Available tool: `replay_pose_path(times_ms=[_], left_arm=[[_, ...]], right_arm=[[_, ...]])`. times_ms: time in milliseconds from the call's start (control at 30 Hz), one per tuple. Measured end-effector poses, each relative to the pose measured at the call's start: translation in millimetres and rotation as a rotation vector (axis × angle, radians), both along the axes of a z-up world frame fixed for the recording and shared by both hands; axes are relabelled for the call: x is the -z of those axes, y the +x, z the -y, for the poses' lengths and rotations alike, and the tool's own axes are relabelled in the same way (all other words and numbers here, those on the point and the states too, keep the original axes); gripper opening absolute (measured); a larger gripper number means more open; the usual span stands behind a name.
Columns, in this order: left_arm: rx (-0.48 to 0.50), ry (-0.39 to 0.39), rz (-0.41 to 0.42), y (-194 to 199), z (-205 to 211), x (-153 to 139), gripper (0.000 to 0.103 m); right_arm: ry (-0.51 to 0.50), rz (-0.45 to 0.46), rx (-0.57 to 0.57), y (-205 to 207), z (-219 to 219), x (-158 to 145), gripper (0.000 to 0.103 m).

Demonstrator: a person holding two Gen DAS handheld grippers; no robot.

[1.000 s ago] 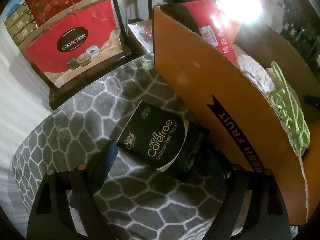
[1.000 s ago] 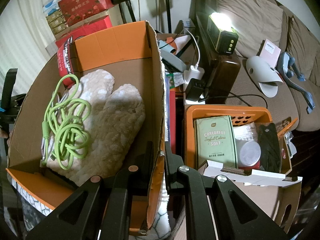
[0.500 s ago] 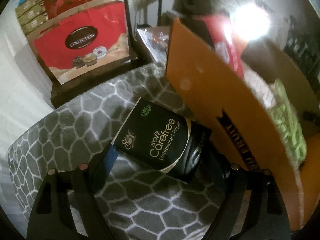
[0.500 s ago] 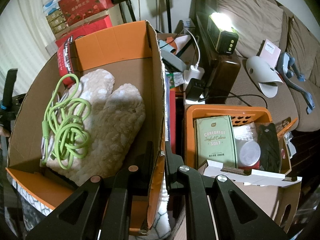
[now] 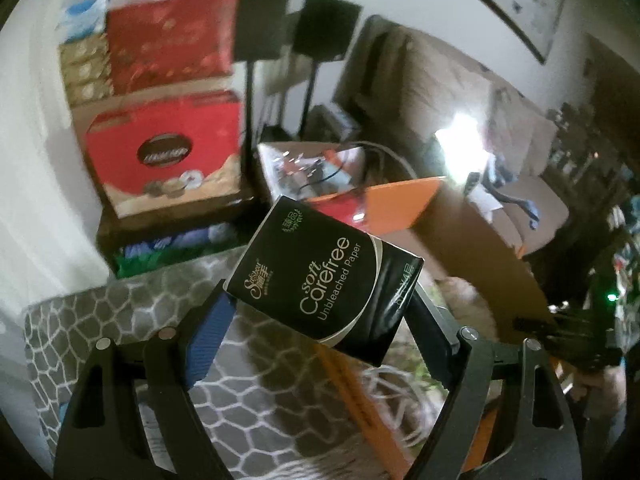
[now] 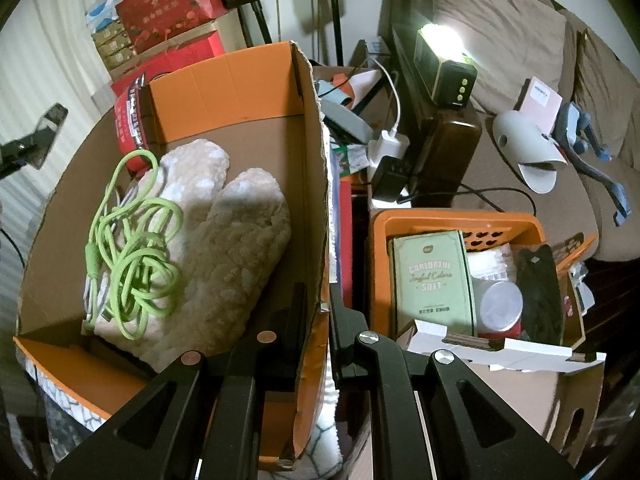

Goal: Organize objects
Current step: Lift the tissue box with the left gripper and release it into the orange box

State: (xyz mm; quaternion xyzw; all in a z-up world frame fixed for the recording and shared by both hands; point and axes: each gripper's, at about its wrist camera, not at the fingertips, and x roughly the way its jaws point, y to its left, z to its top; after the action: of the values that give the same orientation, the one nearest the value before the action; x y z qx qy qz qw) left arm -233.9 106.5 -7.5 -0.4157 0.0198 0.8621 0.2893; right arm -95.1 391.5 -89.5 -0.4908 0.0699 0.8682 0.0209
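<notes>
My left gripper [image 5: 320,304] is shut on a black pack of "soft carefree" tissue paper [image 5: 324,276] and holds it tilted in the air, above the grey honeycomb-patterned cover [image 5: 100,320] and beside the orange cardboard box [image 5: 400,208]. My right gripper [image 6: 318,300] is shut on the box's right wall [image 6: 316,184], one finger inside and one outside. Inside the box lie fluffy beige slippers [image 6: 240,232], a coiled green cable [image 6: 132,248] and a red packet [image 6: 128,128].
To the right of the box stands an orange basket [image 6: 452,220] with a green tissue pack [image 6: 432,276], a tin and dark items. Behind are red gift boxes [image 5: 160,148], speaker stands, a lit lamp [image 6: 444,60] and a sofa [image 6: 500,32] with loose things.
The left gripper has lifted the black tissue pack off the patterned cover and tilted up, so more of the room shows. The right gripper and the box have not moved.
</notes>
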Motion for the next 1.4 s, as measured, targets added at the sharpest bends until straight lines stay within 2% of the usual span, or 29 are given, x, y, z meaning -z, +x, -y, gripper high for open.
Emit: replay_pose_path(times_ms=[200, 433, 900, 1033, 1200, 1267, 1400], left_arm=[[0.044, 0.012, 0.003, 16.4, -34.3, -15.5, 0.082], [0.083, 0.029, 0.048, 36.2, -81.6, -14.4, 0.082], [0.167, -0.083, 0.077, 69.9, -162.4, 21.1, 0.082], [0.176, -0.138, 0.069, 75.9, -177.4, 33.5, 0.082], [0.196, -0.168, 0.106, 78.6, -188.7, 44.1, 0.083], [0.199, -0.168, 0.113, 78.6, -188.3, 44.0, 0.083], [0.203, -0.142, 0.123, 77.1, -183.7, 38.4, 0.092]], right_arm=[[-0.004, 0.001, 0.002, -1.1, -0.2, -1.2, 0.009], [-0.009, 0.003, 0.005, -2.3, -0.8, -2.7, 0.009], [-0.023, 0.003, 0.009, -1.8, -1.9, -3.5, 0.009], [-0.024, 0.002, 0.009, -1.3, -2.0, -3.6, 0.009], [-0.024, 0.002, 0.009, -1.2, -2.0, -3.7, 0.009], [-0.023, 0.002, 0.009, -1.2, -2.2, -3.6, 0.009], [-0.025, 0.002, 0.009, -1.2, -2.3, -3.6, 0.009]])
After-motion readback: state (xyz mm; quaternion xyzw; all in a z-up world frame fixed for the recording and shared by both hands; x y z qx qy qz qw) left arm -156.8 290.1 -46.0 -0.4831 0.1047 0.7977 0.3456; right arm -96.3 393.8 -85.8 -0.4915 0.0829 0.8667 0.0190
